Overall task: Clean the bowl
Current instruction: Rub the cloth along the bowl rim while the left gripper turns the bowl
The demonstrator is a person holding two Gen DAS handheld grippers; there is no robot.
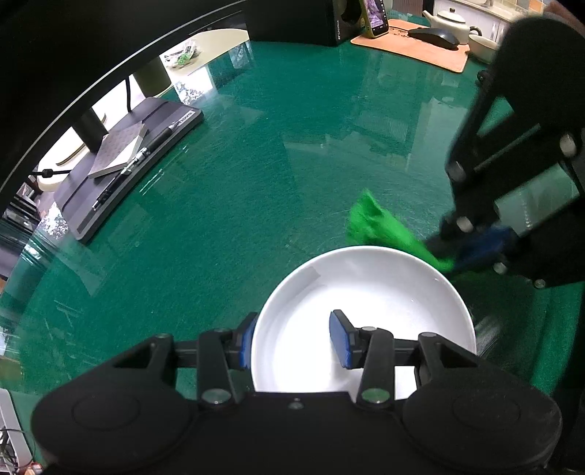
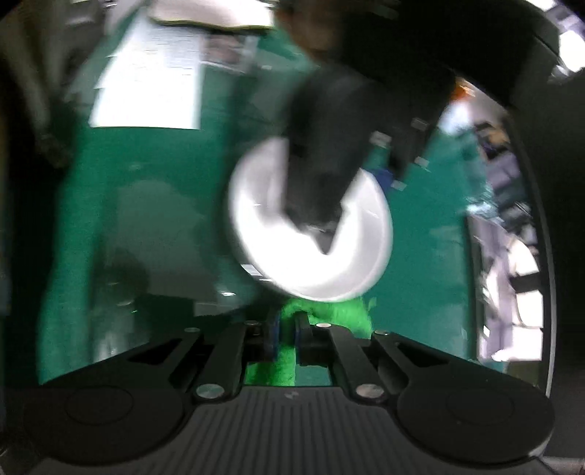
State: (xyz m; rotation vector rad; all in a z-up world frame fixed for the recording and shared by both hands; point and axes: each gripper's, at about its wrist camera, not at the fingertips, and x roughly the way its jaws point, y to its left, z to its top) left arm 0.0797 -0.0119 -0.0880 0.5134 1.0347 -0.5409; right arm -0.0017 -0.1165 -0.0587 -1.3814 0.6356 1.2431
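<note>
White and shallow, the bowl (image 1: 365,318) sits on the green surface (image 1: 237,204) right below my left gripper (image 1: 292,339). Its jaws straddle the near rim: one blue pad lies outside the wall, the other inside the bowl, so the rim is pinched between them.

My right gripper (image 2: 287,338) has its jaws pressed together on a bright green cloth (image 2: 329,314). From the left wrist view the cloth (image 1: 380,226) trails from those jaws across the far rim of the bowl, its loose end over the surface just beyond. The right wrist view is blurred, yet it shows the bowl (image 2: 310,226) ahead of the cloth, with the left gripper's dark frame (image 2: 325,146) over it.

Farther off on the surface lie a dark monitor base (image 1: 120,160) carrying a pen (image 1: 142,157) and a grey pad (image 1: 117,149), and well away a tan mat (image 1: 409,47) with a mouse (image 1: 435,36), a phone (image 1: 376,16) and a pale teapot (image 1: 449,20) behind.
</note>
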